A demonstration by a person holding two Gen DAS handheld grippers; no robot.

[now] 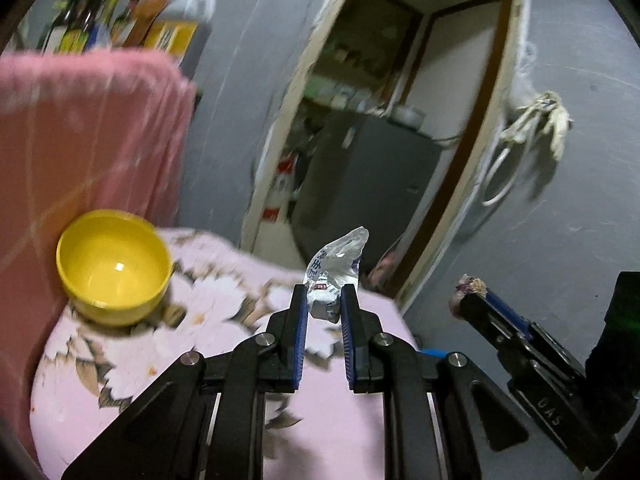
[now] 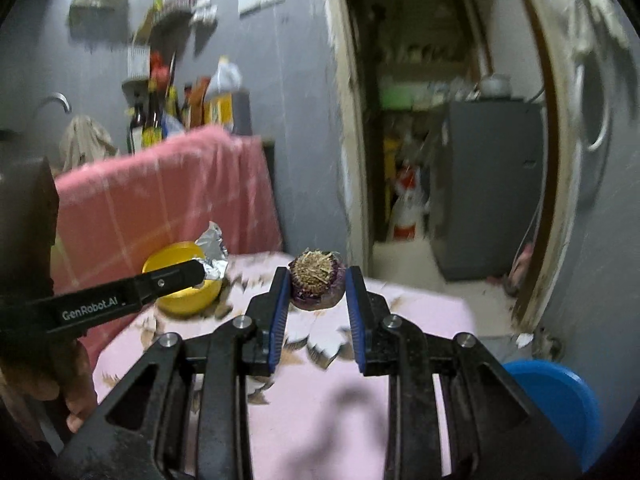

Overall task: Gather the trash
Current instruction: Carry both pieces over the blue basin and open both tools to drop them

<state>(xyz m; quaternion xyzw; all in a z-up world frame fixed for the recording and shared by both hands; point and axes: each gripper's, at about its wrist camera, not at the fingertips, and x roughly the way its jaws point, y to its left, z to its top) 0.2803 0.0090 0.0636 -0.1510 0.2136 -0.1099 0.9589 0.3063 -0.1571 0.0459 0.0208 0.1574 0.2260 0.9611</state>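
Home kitchen corner: sauce bottles (image 2: 152,120), tap (image 2: 54,102), fridge (image 2: 488,188).

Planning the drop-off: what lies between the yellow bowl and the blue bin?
Only the pink flowered tablecloth between the yellow bowl and the blue bin, in the right wrist view.

White lettering reading "GenRobot.AI" runs along the side of the left gripper (image 2: 196,272), seen from the right wrist. On the black body of the right gripper (image 1: 472,294), seen from the left wrist, stand the raised letters "DAS". The crumpled wrapper (image 1: 334,276) carries blue print too blurred to read
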